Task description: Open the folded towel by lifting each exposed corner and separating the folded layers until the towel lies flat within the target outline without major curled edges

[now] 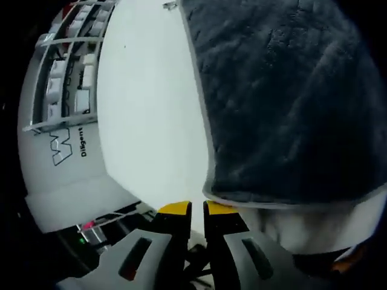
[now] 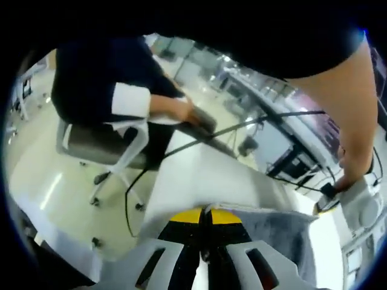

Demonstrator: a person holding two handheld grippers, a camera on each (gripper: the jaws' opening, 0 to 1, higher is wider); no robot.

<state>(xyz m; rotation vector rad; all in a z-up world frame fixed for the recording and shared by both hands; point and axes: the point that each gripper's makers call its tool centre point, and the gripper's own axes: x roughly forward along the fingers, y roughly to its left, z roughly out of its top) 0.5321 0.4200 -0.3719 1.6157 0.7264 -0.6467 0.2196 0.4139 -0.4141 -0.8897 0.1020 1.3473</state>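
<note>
We see the towel on the white table, partly open. Left gripper jaws narrow at its hem, contact unclear; right gripper pinches an edge. Flattening remains.

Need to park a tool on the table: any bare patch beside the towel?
Bare white table runs between the dark towel's pale hem and the table's far edge by the shelving. The towel covers the other side. Tight near the left gripper, at the towel's corner.
</note>
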